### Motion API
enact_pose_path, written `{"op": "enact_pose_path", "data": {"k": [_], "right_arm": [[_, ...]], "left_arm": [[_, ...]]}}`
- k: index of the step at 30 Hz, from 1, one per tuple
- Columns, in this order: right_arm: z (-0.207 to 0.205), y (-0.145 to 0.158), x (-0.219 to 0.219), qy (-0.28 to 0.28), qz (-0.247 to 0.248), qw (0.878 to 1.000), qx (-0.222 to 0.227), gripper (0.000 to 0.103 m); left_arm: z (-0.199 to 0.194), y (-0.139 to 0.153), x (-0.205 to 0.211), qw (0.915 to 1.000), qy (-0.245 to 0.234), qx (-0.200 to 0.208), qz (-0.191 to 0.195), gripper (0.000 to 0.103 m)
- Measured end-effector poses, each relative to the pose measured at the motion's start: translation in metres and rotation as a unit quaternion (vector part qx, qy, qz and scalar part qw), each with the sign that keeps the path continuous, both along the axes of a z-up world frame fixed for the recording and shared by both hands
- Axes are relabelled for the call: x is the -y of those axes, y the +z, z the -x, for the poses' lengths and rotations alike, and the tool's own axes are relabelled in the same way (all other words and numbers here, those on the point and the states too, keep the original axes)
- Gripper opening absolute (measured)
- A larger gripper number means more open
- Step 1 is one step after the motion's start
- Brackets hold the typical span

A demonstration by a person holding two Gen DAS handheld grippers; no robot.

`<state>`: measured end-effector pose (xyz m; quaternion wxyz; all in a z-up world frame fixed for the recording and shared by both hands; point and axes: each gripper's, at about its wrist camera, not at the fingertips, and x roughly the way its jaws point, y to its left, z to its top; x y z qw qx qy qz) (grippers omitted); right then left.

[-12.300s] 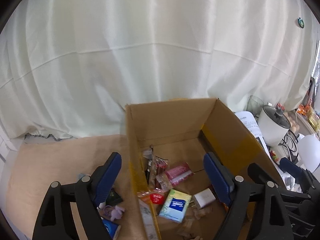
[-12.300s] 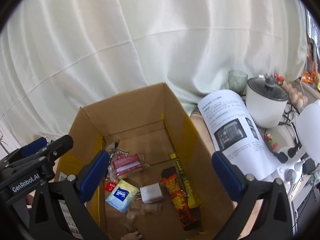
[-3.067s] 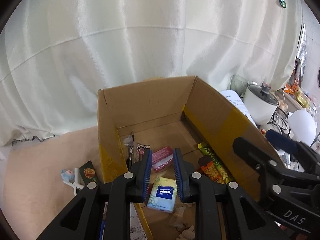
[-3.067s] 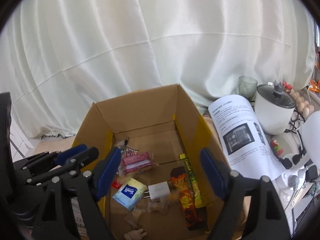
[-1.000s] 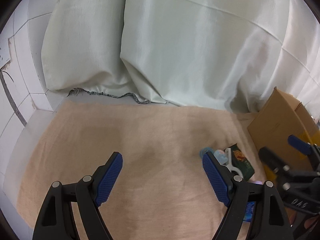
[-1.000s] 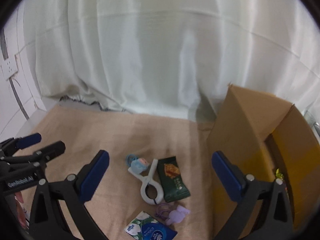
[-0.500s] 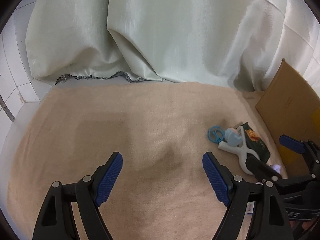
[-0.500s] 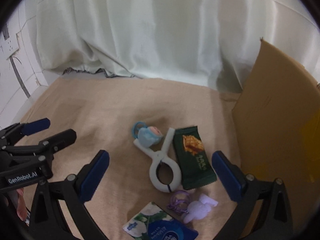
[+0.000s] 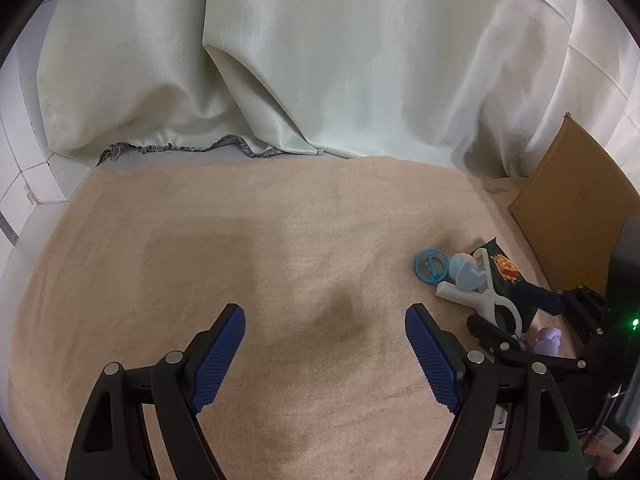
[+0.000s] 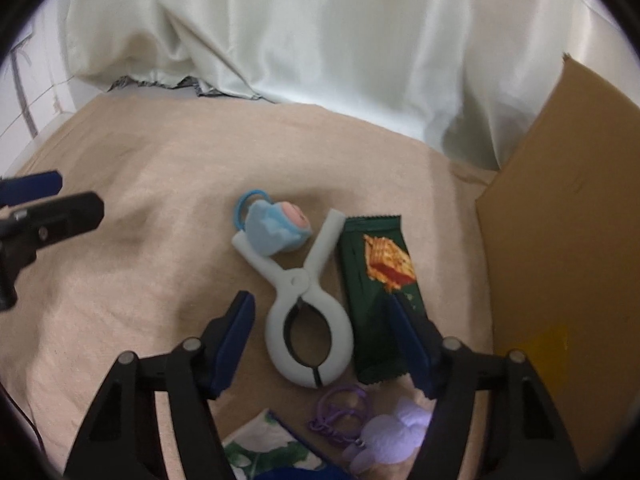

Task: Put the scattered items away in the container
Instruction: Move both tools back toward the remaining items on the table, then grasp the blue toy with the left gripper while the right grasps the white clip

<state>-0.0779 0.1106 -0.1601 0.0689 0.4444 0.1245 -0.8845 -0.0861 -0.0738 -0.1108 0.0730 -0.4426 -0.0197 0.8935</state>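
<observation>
Here, beige cloth (image 9: 280,240), pale curtain (image 9: 360,60) behind, left gripper (image 9: 325,354) jaws wide, right gripper (image 10: 324,338) jaws closing around white clip (image 10: 306,320).

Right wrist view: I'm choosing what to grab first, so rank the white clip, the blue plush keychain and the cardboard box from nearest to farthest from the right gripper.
1. white clip: its ring end lies between the fingers of the right gripper, whose fingers have just been closing.
2. blue plush keychain: beyond the clip, resting on its left handle.
3. cardboard box: standing off to the right.
</observation>
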Motion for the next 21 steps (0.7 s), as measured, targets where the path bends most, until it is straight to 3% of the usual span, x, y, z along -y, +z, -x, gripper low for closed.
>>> {"op": "enact_pose_path", "data": {"k": [3, 10, 16, 21], "right_arm": [[-0.003, 0.000, 0.006, 0.017, -0.017, 1.000, 0.000, 0.049], [-0.005, -0.003, 0.006, 0.025, 0.004, 0.999, 0.023, 0.050], [-0.004, -0.004, -0.007, 0.008, 0.066, 0.997, 0.048, 0.051], [-0.009, -0.003, -0.005, 0.004, 0.061, 0.997, 0.052, 0.046]], "left_arm": [[0.001, -0.003, 0.000, 1.0000, -0.002, 0.005, 0.000, 0.083], [0.002, -0.002, -0.003, 1.0000, -0.002, 0.006, -0.002, 0.083], [0.000, 0.001, -0.004, 1.0000, -0.004, 0.002, -0.003, 0.083], [0.000, 0.002, -0.006, 1.0000, -0.005, 0.003, -0.003, 0.083]]}}
